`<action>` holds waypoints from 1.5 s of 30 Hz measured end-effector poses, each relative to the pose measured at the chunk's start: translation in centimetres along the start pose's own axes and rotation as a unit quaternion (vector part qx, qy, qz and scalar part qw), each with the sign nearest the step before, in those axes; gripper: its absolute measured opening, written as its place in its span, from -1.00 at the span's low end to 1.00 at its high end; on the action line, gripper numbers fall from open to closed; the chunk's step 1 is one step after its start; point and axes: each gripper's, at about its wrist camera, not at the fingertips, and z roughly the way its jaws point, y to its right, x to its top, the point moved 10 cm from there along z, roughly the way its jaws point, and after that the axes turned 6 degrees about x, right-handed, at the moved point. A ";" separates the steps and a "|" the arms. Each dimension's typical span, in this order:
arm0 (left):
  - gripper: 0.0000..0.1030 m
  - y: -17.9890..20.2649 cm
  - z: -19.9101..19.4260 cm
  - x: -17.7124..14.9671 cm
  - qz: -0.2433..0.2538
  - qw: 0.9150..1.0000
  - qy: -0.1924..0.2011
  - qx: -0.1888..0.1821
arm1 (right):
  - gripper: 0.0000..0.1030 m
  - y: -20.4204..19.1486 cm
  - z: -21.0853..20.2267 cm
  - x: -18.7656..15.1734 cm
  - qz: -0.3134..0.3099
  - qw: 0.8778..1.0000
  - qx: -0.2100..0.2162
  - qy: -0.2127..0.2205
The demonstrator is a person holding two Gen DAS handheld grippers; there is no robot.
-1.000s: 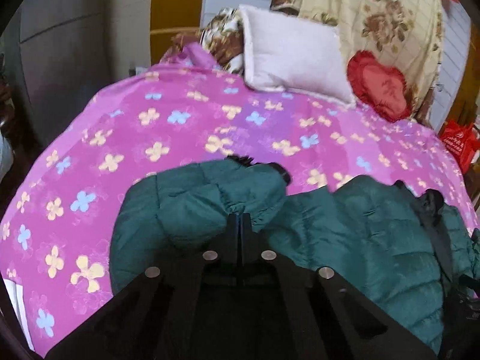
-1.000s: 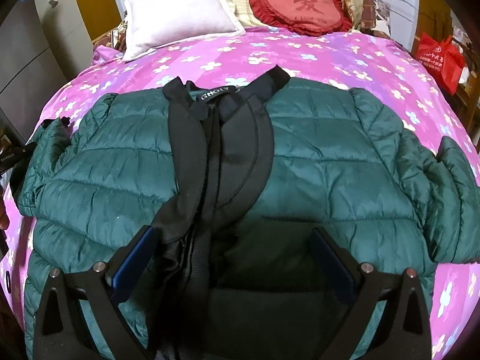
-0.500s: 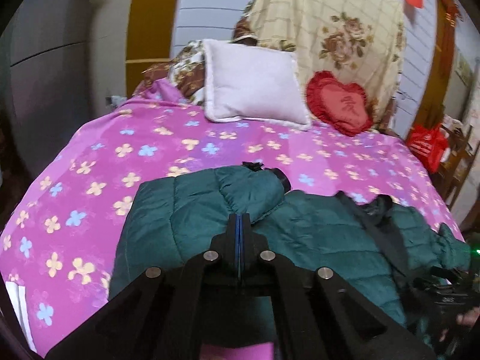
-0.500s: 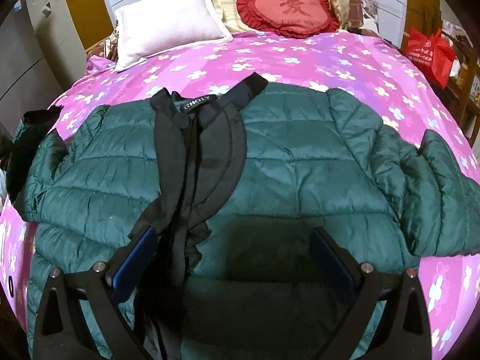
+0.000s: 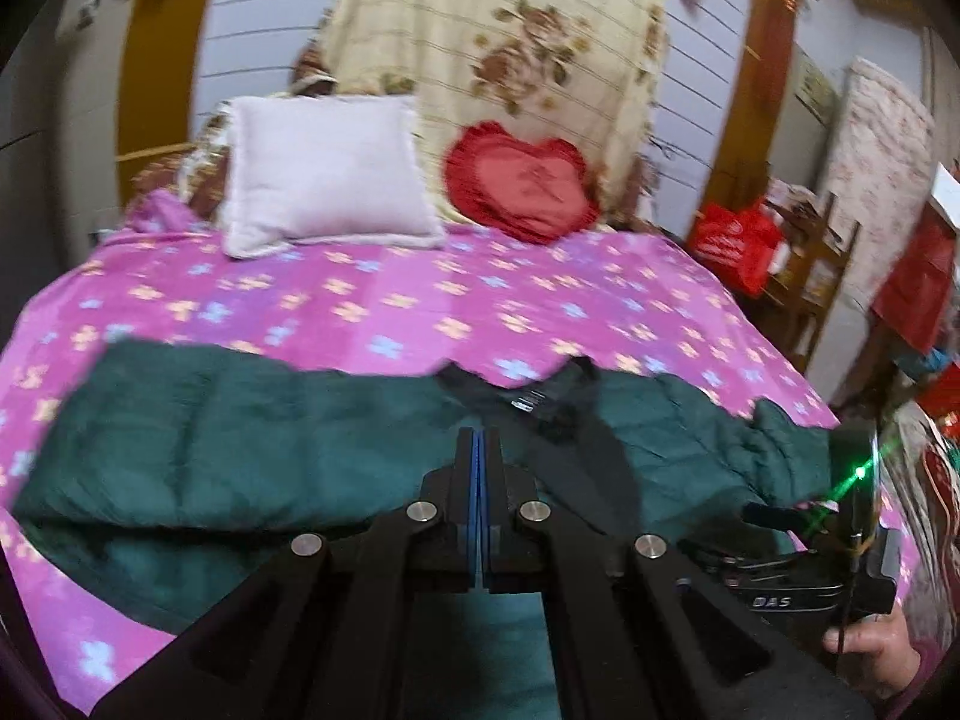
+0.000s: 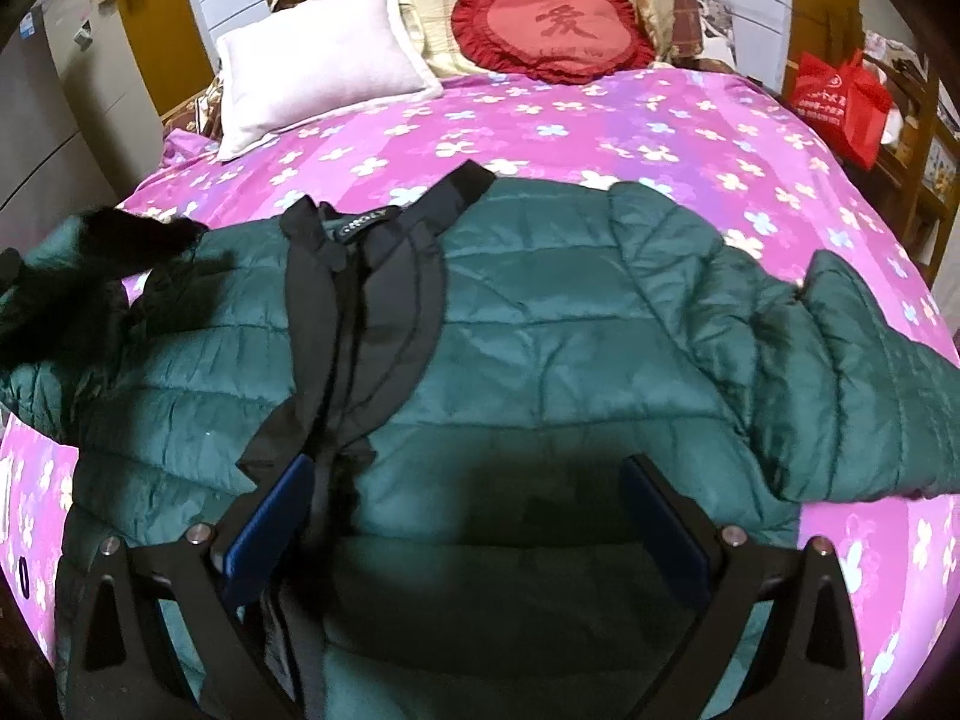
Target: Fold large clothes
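A dark green quilted jacket (image 6: 540,324) with a black collar and lining (image 6: 360,300) lies spread on the pink flowered bed cover (image 6: 600,132). Its left sleeve (image 6: 90,276) is lifted at the left edge of the right wrist view. The right sleeve (image 6: 840,372) lies out to the right. My left gripper (image 5: 478,450) is shut above the jacket (image 5: 240,438); whether cloth is between its fingers is hidden. My right gripper (image 6: 468,510) is open and empty, low over the jacket's lower front.
A white pillow (image 6: 318,78) and a red heart cushion (image 6: 552,30) lie at the head of the bed. A red bag (image 6: 840,102) and wooden furniture stand at the right. A grey cabinet (image 6: 48,120) stands at the left. The right gripper's body (image 5: 810,576) shows at the right of the left wrist view.
My left gripper has swung to the right and upward, staying shut. The left sleeve has risen at the jacket's left side. The right gripper has edged slightly forward.
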 end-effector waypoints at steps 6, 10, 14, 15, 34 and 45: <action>-0.85 4.7 2.7 -2.7 0.034 0.999 -0.034 -0.007 | 0.99 1.5 -0.3 -0.5 0.009 1.000 -0.001 -0.002; -0.83 4.5 2.2 -3.5 0.029 0.998 -0.048 -0.005 | 0.99 0.8 -0.6 -0.4 0.010 0.999 0.037 0.004; -0.26 1.9 0.7 -3.8 0.010 0.999 -0.050 0.012 | 0.99 -2.2 -0.1 0.1 -0.002 0.996 0.085 -0.001; -0.25 0.8 0.1 -4.0 0.006 0.999 -0.048 0.019 | 0.99 -3.3 0.0 0.1 -0.004 0.995 0.102 -0.005; -0.18 -19.5 -6.9 -7.3 -0.147 0.979 -0.029 0.137 | 0.99 -23.9 7.8 4.6 -0.012 0.951 0.301 -0.066; -0.18 -20.8 -6.5 -8.1 -0.166 0.976 -0.022 0.141 | -0.56 -26.9 8.7 4.0 -0.042 0.943 0.326 -0.053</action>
